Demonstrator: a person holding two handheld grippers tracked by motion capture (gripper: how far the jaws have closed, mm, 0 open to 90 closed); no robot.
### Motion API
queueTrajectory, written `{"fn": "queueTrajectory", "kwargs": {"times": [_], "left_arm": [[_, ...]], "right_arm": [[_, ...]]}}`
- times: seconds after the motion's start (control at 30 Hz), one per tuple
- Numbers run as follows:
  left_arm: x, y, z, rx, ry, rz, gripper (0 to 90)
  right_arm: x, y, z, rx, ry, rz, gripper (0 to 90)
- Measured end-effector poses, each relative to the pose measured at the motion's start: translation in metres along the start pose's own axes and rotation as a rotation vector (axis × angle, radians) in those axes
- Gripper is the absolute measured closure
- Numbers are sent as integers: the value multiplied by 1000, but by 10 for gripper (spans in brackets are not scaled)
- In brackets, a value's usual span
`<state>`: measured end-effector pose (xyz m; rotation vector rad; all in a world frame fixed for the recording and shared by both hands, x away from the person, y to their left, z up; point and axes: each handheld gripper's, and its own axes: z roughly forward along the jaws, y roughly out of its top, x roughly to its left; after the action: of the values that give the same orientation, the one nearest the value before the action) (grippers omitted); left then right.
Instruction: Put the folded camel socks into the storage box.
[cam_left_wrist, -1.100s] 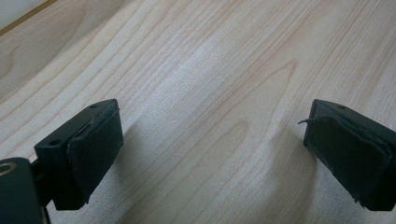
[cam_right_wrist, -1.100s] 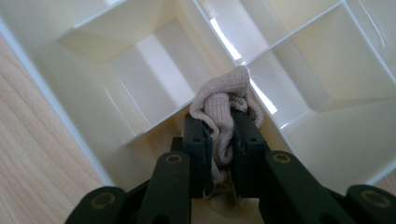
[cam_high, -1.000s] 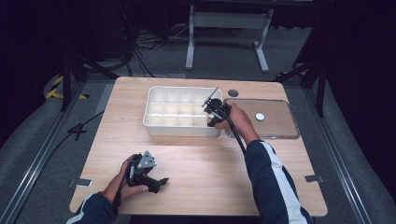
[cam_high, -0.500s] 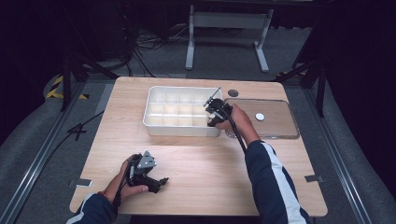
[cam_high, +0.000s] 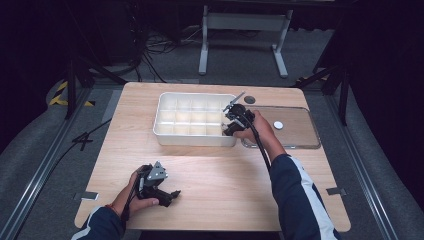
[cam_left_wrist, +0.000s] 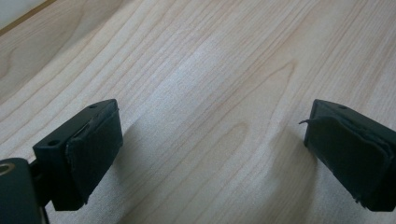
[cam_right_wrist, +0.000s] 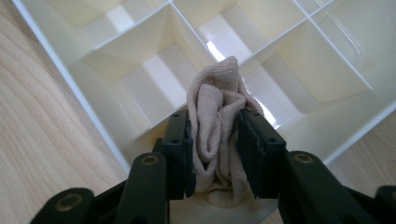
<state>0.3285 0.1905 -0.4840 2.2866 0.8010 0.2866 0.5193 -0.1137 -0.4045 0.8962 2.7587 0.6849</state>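
Observation:
A white tray (cam_high: 165, 131) divided into several compartments stands at the middle back of the wooden table. My right gripper (cam_high: 231, 126) hangs over the tray's near right corner, shut on a bunched beige cloth (cam_right_wrist: 217, 116). In the right gripper view the cloth sticks up between the two black pads (cam_right_wrist: 180, 144) above the compartments of the tray (cam_right_wrist: 70, 70). My left gripper (cam_high: 167, 196) rests near the table's front left edge, open, with bare wood between its pads (cam_left_wrist: 93, 144).
A clear flat lid (cam_high: 300, 131) with a small white disc (cam_high: 278, 125) on it lies right of the tray. A dark round spot (cam_high: 249, 99) marks the table behind the tray. A metal stand (cam_high: 240, 22) is on the floor beyond the table.

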Motion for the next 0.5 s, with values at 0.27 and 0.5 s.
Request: {"fn": "queueTrajectory", "kwargs": {"times": [0.27, 0.5], "left_arm": [[0, 0, 0, 3, -3, 0, 45], [0, 0, 0, 1, -1, 1, 45]], "right_arm": [[8, -7, -12, -61, -37, -12, 580], [16, -10, -21, -104, -88, -26, 534]]}}
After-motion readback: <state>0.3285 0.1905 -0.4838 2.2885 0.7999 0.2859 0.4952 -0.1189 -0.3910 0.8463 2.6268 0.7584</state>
